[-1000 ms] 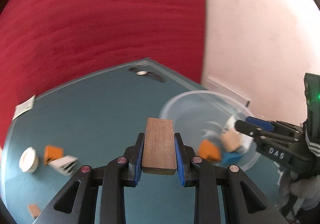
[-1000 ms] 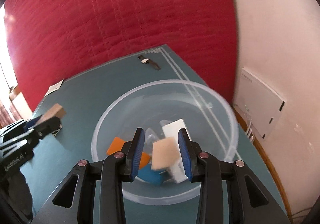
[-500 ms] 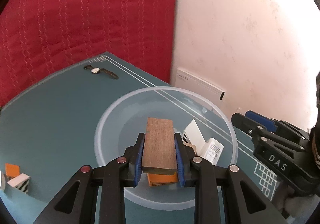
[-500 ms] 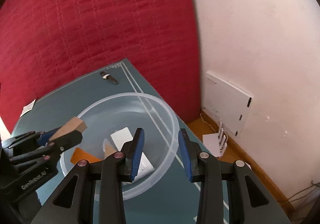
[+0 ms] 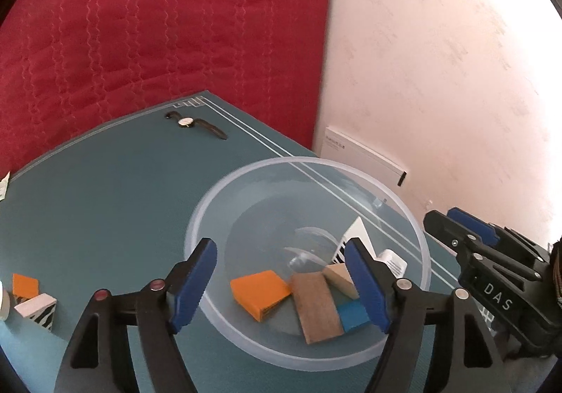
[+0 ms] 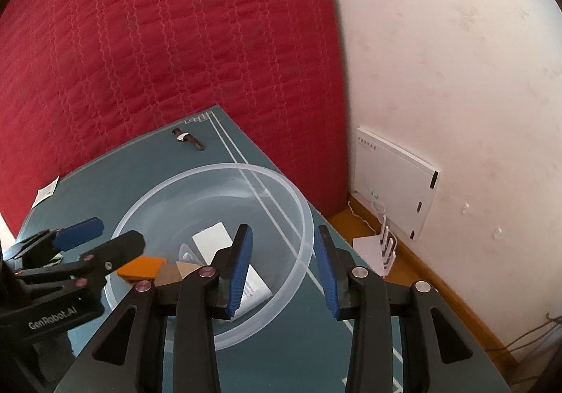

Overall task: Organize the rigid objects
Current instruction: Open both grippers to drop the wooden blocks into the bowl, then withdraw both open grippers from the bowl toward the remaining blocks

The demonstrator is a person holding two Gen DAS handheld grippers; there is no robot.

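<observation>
A clear plastic bowl (image 5: 217, 199) stands on the teal table near its right edge; it also shows in the right wrist view (image 6: 302, 210). In it lie a brown wooden block (image 5: 316, 305), an orange block (image 5: 260, 292), a blue block (image 5: 353, 315), a tan block (image 5: 339, 278) and white boxes (image 5: 354, 234). My left gripper (image 5: 281, 284) is open and empty above the bowl's near side. My right gripper (image 6: 284, 270) is open and empty over the bowl's right rim; it also shows in the left wrist view (image 5: 456, 227).
An orange block (image 5: 25, 284) and a striped white box (image 5: 35, 310) lie at the table's left. A wristwatch (image 5: 195, 123) lies at the far corner. A paper slip (image 6: 45, 191) lies at the left edge. A red quilted panel stands behind the table, a white wall to the right.
My left gripper carried the brown wooden block over the bowl, opened and let it drop in. My right gripper let go of the tan block and drew back to the right.
</observation>
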